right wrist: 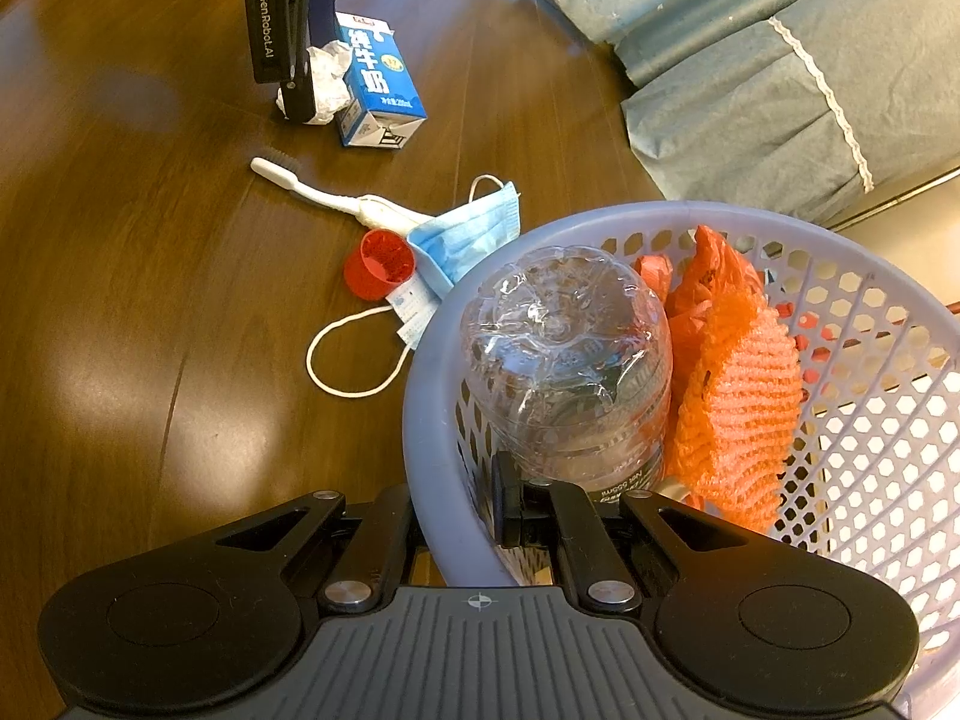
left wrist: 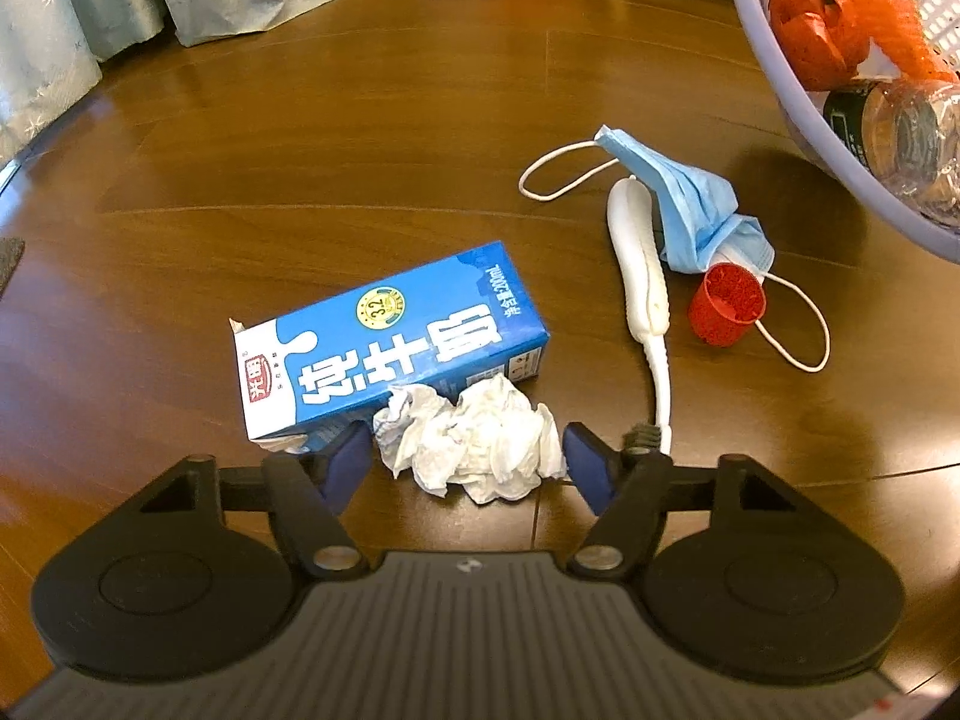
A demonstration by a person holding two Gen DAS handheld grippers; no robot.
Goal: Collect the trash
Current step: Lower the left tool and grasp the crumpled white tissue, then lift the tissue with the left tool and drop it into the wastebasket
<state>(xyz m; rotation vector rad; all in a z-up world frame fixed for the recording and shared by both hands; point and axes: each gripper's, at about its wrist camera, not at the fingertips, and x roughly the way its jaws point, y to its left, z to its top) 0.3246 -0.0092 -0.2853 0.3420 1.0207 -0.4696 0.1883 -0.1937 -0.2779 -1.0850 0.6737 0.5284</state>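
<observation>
The crumpled tissue (left wrist: 471, 438) is straddled by the spread left gripper (left wrist: 468, 459); the basket (right wrist: 432, 420) rim is clamped by the right gripper (right wrist: 474, 510).

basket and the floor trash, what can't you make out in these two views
- Basket bottom: right wrist view, hidden under the plastic bottle and orange net.
- Basket's far side: left wrist view, cut off by the frame edge.
- Right claw tips: hidden by the basket rim they clamp.
- Toothbrush bristles: left wrist view, behind the left claw.
- Slip of paper print: right wrist view, too small.
</observation>
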